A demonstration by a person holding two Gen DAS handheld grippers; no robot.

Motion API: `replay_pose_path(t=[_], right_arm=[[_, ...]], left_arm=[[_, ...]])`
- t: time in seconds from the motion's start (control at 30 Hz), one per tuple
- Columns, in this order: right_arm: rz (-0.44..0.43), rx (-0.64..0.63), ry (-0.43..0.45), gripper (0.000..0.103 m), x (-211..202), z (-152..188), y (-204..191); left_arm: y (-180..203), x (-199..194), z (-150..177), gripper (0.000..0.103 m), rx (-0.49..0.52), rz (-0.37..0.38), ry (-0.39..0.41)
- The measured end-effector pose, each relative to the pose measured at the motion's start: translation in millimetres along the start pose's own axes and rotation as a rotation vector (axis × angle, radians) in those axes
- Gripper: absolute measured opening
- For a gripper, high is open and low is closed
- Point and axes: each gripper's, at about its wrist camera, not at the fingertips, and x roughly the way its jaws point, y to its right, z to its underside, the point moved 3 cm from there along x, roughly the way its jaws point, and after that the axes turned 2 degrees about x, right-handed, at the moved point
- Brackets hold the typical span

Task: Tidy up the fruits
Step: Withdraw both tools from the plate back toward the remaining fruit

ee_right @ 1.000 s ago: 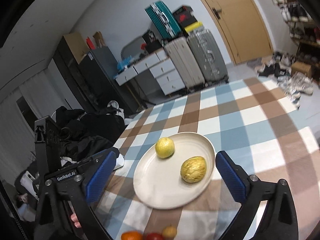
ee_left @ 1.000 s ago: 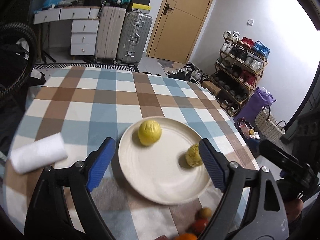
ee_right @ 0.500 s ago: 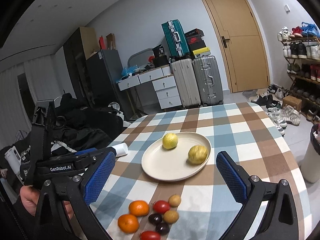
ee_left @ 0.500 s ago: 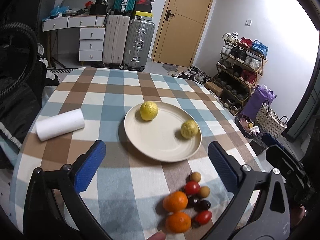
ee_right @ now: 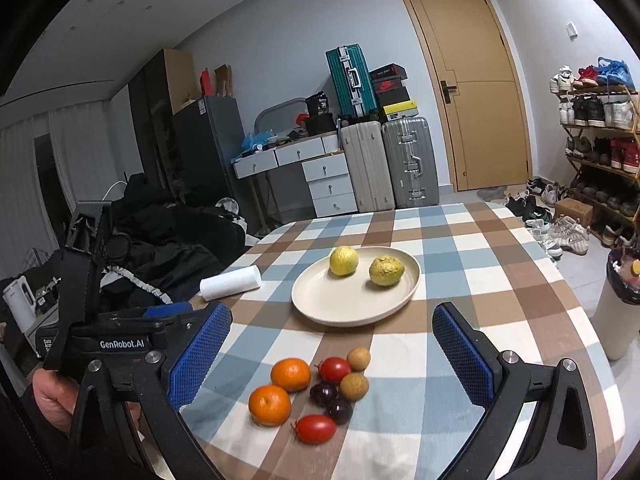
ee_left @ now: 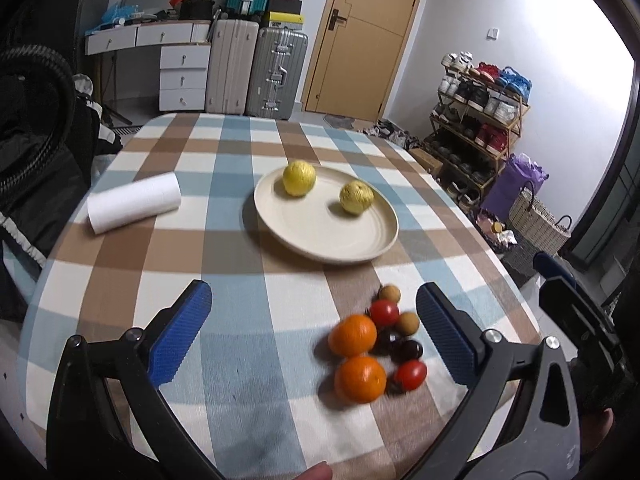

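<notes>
A cream plate (ee_left: 320, 240) (ee_right: 340, 308) on the checked tablecloth holds two yellow fruits (ee_left: 299, 178) (ee_right: 344, 261), the second one (ee_left: 356, 198) (ee_right: 386, 271) rougher. Nearer the table's front lies a cluster of two oranges (ee_left: 352, 335) (ee_right: 291, 374), red tomatoes (ee_left: 384, 312) (ee_right: 335, 369), dark plums (ee_right: 324, 394) and tan longans (ee_right: 353, 386). My left gripper (ee_left: 314, 332) is open and empty, raised above the tablecloth just left of the cluster. My right gripper (ee_right: 332, 356) is also open and empty, its fingers framing the cluster from above. The left gripper's body (ee_right: 120, 340) shows at lower left in the right wrist view.
A white paper roll (ee_left: 134, 202) (ee_right: 231, 282) lies left of the plate. Dark clothes and bags (ee_right: 160, 248) pile beside the table's left edge. Suitcases, drawers, a door and a shoe rack (ee_right: 600, 140) stand beyond. A white bin (ee_right: 620, 308) stands at the right.
Both grippers have pulled back and up from the plate; the fruit cluster at the table's front has come into full view. Both stayed open.
</notes>
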Motion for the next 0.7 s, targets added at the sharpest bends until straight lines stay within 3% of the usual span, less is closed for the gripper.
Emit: replay_pose_path(t=[0.17,0.4,0.53,0.7], right_arm=[[0.01,0.022,0.006,0.103,-6.0,8.4,1.3],[0.044,-0.004,-0.031,0.103,-2.2,30.3,2.7],[0.05,0.005,-0.07,0.103,2.6,44.4,8.7],[0.047,0.022,-0.095,0.103,6.2,54.2,13.4]], left_arm=[[2.4,3.6,16.3,0.102,-0.014,0.022,-0.026],[10.4,30.4,40.9,0.102,0.043,0.026,-0.106],[12.2,51.7,55.5,0.102,0.044,0.055,-0.17],[13.6,64.2,63.4,0.1,0.04,0.103,-0.192]])
